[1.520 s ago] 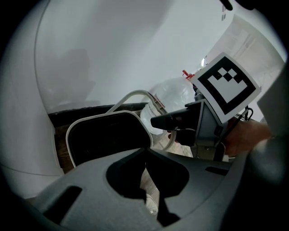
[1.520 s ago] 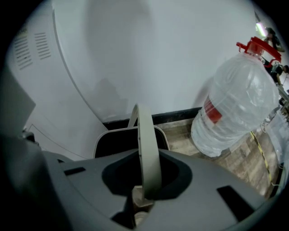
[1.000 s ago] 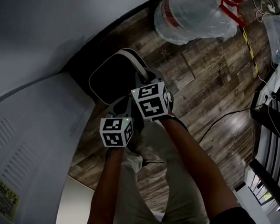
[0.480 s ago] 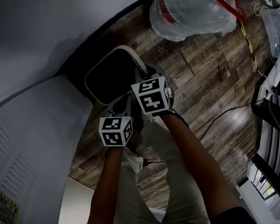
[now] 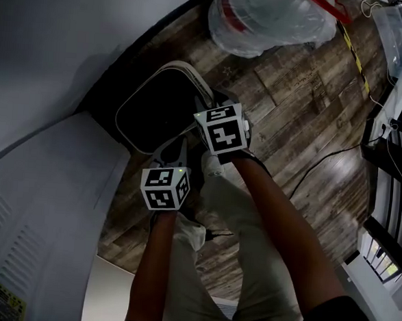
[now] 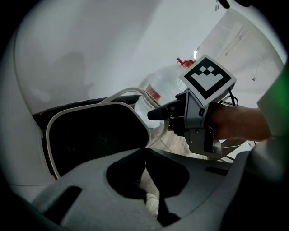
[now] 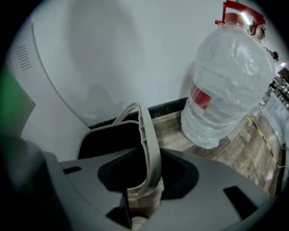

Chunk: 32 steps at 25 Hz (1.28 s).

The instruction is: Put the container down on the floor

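As we look down in the head view, a white appliance (image 5: 40, 207) fills the 8 o'clock corner under a pale wall (image 5: 59, 30). Just past it, toward 11 o'clock of centre, we see the container (image 5: 156, 109), a dark bin with a light rim, low over the wood floor (image 5: 307, 109) beside the dark skirting. We cannot tell whether its base touches the boards.

At 6 o'clock of the container sits our left gripper (image 6: 145, 155). In the left gripper view its fingers are drawn together with nothing between them, the tips just beside the container's near rim; whether they touch it we cannot tell.

At 3 o'clock of the container is our right gripper (image 7: 149, 173). In the right gripper view its fingers are closed round the container's pale handle (image 7: 145, 131), which stands upright and runs straight through the gap. The left gripper view shows that same gripper at 2 o'clock of the bin.

Further right, at 1 o'clock, a large clear water bottle (image 5: 266, 17) with a red label and a red cap stands on the floor, apart from the container. At 3 o'clock a dark cable (image 5: 324, 161) trails across the boards.
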Each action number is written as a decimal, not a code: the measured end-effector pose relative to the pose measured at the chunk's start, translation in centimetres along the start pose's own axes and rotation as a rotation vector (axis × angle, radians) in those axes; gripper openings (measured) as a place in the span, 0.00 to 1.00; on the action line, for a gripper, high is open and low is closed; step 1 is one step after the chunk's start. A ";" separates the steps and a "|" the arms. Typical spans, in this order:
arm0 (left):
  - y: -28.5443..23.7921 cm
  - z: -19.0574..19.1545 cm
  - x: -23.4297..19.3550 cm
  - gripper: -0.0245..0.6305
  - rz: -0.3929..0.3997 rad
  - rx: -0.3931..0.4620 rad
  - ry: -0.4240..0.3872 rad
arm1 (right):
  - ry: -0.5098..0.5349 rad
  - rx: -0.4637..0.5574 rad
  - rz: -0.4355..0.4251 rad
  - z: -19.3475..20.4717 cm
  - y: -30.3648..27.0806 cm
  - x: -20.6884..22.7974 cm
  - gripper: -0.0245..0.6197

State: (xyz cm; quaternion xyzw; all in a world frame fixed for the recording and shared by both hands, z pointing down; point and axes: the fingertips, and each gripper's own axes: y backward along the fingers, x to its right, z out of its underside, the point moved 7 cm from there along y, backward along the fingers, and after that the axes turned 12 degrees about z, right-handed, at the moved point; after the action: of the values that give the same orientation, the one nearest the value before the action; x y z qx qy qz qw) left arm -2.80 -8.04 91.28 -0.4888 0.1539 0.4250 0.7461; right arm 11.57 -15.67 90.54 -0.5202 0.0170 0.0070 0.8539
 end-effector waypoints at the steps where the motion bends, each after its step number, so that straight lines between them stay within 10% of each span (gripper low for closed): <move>1: -0.2 0.0 0.1 0.06 0.002 -0.001 -0.002 | -0.004 -0.004 0.000 0.1 -0.2 0.2 0.21; 32: 1.8 -4.6 4.0 0.06 0.006 -0.009 -0.081 | -0.147 -0.082 -0.030 3.4 4.9 2.6 0.31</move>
State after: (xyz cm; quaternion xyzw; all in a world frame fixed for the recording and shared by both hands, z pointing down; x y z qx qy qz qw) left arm -0.99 -9.73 85.39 -0.4740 0.1229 0.4473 0.7484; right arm 14.08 -10.43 87.67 -0.5531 -0.0541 0.0330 0.8307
